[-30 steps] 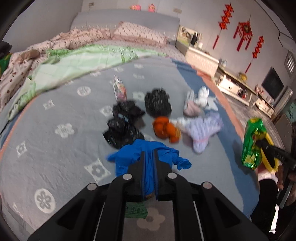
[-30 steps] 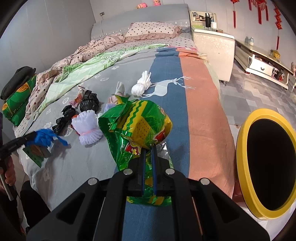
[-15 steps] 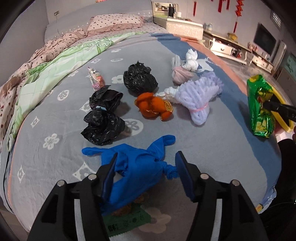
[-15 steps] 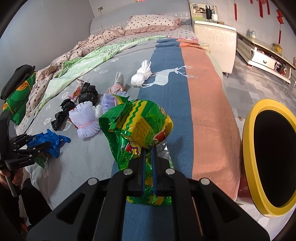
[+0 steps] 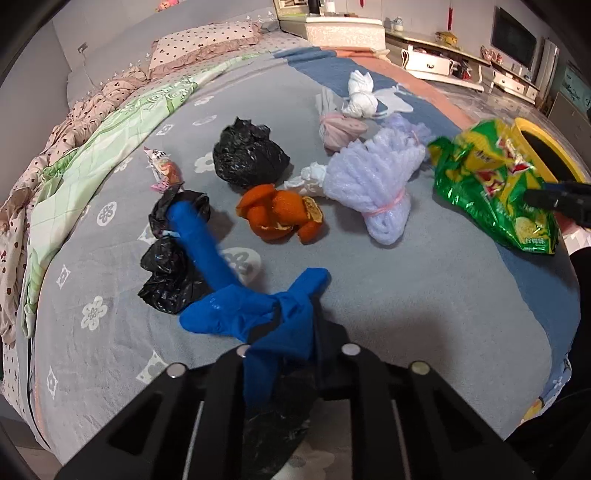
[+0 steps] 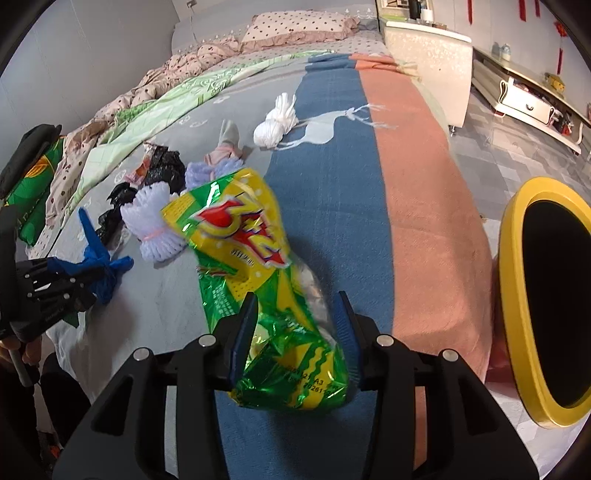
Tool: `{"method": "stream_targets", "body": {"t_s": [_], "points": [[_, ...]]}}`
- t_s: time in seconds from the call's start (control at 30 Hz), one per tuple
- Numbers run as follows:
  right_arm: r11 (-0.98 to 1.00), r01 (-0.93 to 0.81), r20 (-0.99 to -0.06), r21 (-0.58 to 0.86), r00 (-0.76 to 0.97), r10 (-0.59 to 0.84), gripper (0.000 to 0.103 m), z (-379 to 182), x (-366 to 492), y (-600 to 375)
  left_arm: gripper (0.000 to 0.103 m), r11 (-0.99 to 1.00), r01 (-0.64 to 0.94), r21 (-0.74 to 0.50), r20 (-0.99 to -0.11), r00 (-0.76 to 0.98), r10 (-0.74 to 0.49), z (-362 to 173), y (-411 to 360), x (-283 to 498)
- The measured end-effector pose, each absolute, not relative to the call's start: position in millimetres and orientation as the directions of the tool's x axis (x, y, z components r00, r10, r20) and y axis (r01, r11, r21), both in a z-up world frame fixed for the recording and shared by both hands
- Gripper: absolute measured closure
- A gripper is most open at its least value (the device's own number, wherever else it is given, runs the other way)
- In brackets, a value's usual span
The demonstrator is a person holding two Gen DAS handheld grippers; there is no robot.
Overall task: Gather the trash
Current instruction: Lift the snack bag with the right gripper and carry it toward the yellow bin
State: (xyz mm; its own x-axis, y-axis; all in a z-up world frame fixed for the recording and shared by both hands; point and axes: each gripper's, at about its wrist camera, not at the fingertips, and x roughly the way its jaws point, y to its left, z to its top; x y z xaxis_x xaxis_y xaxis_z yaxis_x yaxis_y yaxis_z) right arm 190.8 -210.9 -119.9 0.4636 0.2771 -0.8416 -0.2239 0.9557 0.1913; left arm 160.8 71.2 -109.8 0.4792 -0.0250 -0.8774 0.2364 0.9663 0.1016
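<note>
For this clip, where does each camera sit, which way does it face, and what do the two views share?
Left wrist: on the left hand-held gripper, angled down at the bed; its fingers are shut on a blue glove; no hand visible.
Right wrist: on the right hand-held gripper, angled down along the bed toward the pillow; its jaws are opening around a green snack bag; the person's hand shows at the left edge.
Shared: glove, snack bag, lavender foam net, yellow bin; each sees the other gripper.
</note>
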Motion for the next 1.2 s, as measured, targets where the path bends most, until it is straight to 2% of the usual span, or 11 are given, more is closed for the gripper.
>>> {"method": "stream_targets", "body": {"t_s": [0.03,0.07,0.27,0.7,0.97,1.2], "points": [[0.956,-0.227,-0.846,0.185,0.458,0.272,0.072,-122.3,191.0,-208.9,0.094,0.970,0.228,0.082,-0.873,0.486,-0.041,-106.7,74.2,159.8],[0.955,-0.235,-0.850,0.182,0.450,0.273,0.077,-124.2,191.3,-207.0,0.094,0.974,0.220,0.053,-0.871,0.488,-0.063,-103.1,78.9,158.3],[0.948,-0.266,-0.850,0.173,0.445,0.280,0.092,-126.4,190.3,-197.3,0.095,0.980,0.197,-0.020,-0.846,0.519,-0.121,-83.4,98.4,148.7],[0.941,-0.265,-0.740,0.212,0.585,0.332,0.094,-59.4,168.0,-221.1,0.095,0.978,0.152,-0.141,-0.730,0.651,-0.207,-24.9,114.1,130.5],[0.939,-0.254,-0.650,0.233,0.677,0.345,0.094,0.9,145.1,-255.3,0.095,0.965,0.190,-0.180,-0.608,0.750,-0.260,28.2,75.0,126.2],[0.956,-0.189,-0.573,0.226,0.767,0.287,0.094,51.5,133.2,-305.4,0.095,0.945,0.260,-0.200,-0.532,0.781,-0.327,68.8,24.3,134.5]]}}
